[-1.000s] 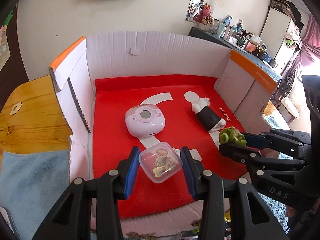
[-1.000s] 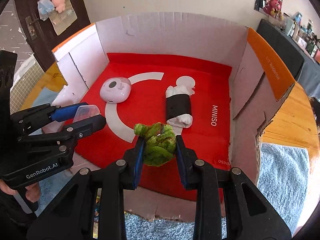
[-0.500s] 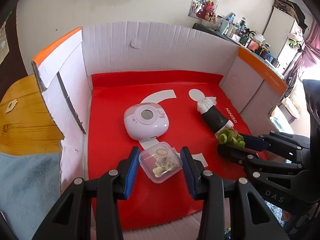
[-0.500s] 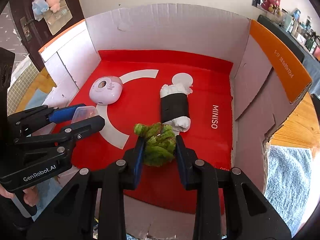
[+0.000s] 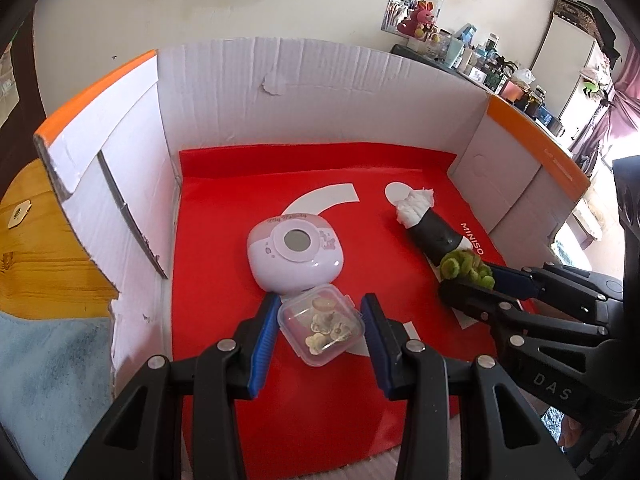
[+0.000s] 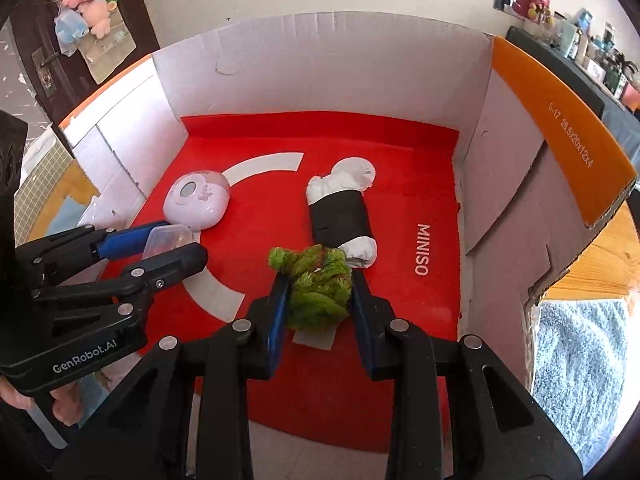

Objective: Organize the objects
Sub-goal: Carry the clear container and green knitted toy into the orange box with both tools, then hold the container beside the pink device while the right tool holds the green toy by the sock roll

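I read this as a lived-in home: plush toys (image 6: 86,2) hang on a door, a cluttered sideboard (image 5: 492,68) lines the wall beside a mirror (image 5: 420,0).

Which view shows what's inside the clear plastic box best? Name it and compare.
The left wrist view. The clear plastic box sits clamped in the left gripper, lid facing the camera, small pale pieces visible inside. The right wrist view shows only its edge, contents unreadable.
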Demonstrator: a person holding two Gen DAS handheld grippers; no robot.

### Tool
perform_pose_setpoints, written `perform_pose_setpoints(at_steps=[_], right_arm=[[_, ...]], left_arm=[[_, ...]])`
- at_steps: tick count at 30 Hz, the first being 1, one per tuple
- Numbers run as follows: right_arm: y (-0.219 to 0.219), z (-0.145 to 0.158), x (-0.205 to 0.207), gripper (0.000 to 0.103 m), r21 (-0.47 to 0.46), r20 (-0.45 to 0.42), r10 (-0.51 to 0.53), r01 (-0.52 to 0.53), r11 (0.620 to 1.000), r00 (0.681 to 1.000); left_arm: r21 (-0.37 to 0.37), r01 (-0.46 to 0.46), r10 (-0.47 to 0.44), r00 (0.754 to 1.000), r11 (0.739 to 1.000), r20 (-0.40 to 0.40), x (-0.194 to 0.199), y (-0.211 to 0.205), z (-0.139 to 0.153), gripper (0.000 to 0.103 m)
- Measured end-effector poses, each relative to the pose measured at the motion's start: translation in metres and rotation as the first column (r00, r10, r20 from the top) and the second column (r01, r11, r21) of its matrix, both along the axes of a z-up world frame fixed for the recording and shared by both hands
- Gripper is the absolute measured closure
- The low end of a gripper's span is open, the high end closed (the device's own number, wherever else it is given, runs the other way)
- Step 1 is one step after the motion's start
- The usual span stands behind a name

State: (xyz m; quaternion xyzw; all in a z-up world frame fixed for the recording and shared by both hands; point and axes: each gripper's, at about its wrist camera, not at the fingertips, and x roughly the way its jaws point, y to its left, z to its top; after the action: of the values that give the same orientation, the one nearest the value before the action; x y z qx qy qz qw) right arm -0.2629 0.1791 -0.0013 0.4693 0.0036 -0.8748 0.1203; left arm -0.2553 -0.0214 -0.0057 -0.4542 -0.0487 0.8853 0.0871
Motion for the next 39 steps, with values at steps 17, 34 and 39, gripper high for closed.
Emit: perform_pose_setpoints(at_steps=[17,34,39], right_arm=[[-0.0045,-0.0013,-0.0044,0.075,0.017,-0.01,-0.009,0.009,1.0,1.0],[0.0,0.0016,-0.0046,0.074,-0.007,-0.003,-0.014,0.014,1.0,1.0],[0.0005,0.0018,-0.0037,0.074,-0.004,-0.003,-0.015,0.015,1.0,1.0]], left_arm=[[0.003,-0.007,0.007,1.0,1.0,0.0,-0.0056,-0.0014,-0.0007,0.059],[-0.01,-0.001,0.0,1.0,1.0,-0.001,-0.0039,0.0,-0.0002,0.059],[-0.008,0.002,-0.002,1.0,1.0,-0.003,-0.0031,0.0005,-0.0002,0.059]])
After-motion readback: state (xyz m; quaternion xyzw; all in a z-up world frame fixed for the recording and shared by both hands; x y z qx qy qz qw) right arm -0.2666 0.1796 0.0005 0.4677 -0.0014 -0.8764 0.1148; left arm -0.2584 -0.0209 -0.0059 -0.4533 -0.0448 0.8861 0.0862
